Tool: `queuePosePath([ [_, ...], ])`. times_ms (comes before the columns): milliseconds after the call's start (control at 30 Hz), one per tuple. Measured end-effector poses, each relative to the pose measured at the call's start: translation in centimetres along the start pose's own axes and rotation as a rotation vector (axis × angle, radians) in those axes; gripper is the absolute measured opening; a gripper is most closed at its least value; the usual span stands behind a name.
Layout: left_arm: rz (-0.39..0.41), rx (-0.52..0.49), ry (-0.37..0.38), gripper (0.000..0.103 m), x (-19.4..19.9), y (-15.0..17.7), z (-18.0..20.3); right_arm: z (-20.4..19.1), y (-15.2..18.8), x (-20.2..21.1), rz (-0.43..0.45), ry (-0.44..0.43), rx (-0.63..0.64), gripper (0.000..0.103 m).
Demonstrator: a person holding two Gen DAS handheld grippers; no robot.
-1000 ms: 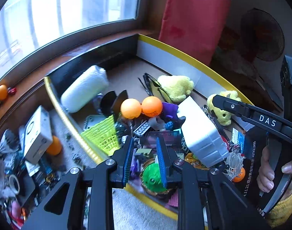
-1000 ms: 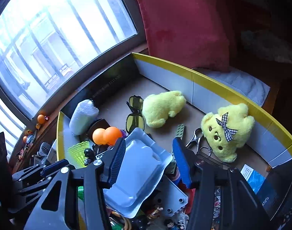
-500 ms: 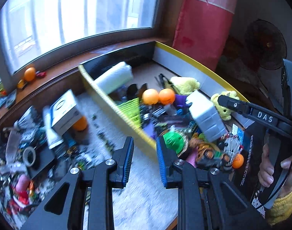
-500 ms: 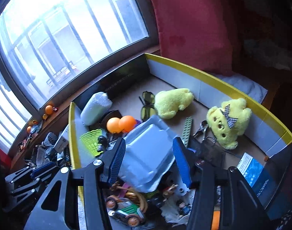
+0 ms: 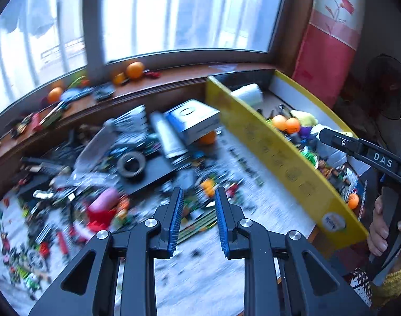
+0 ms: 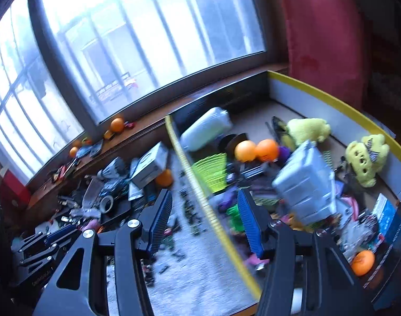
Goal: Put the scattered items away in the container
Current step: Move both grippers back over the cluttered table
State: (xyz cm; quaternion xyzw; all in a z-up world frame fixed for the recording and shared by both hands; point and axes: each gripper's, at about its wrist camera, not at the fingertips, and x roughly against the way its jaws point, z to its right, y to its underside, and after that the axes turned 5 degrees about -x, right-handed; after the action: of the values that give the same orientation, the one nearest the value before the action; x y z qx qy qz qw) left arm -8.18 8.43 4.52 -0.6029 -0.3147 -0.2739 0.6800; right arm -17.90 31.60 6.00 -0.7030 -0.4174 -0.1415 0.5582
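Note:
The yellow-rimmed box (image 5: 279,158) stands at the right, full of toys; it also shows in the right wrist view (image 6: 340,102) with two orange balls (image 6: 255,150), yellow plush toys (image 6: 366,155) and a grey plastic tray (image 6: 305,181). Scattered small items lie on the table left of it: a tape roll (image 5: 130,163), a white-blue carton (image 5: 195,119), a pink piece (image 5: 104,201). My left gripper (image 5: 199,217) is open and empty above this clutter. My right gripper (image 6: 204,222) is open and empty over the box's near wall.
A wooden windowsill (image 5: 174,75) with oranges (image 5: 135,70) and small objects runs along the back. A red curtain (image 5: 326,52) hangs at the right. The table's front edge (image 5: 313,233) is near the box corner.
Both grippers have swung left, away from over the box toward the scattered pile. The left one now faces the clutter on the table. Both stay open and empty.

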Motion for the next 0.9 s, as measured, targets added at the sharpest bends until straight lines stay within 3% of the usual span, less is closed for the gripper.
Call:
queuePosePath([
  [400,-0.046,0.063,-0.092,0.025,3.9,8.3,-8.9,-9.4,8.8,-1.2,-0.127,-0.1,0.124,0.059],
  [567,-0.121,0.08,-0.104,0.025,3.7,12.6,-11.8,-12.3,12.7,-2.7,-0.204,-0.026,0.26,0.061],
  [833,-0.193,0.121,-0.062,0.025,3.1,17.0,-14.2,-14.7,18.5,-4.3,-0.332,-0.108,0.305,0.061],
  [900,-0.188,0.131,-0.067,0.025,3.4,17.5,-14.7,-15.7,19.6,-4.2,-0.339,-0.125,0.352,0.067],
])
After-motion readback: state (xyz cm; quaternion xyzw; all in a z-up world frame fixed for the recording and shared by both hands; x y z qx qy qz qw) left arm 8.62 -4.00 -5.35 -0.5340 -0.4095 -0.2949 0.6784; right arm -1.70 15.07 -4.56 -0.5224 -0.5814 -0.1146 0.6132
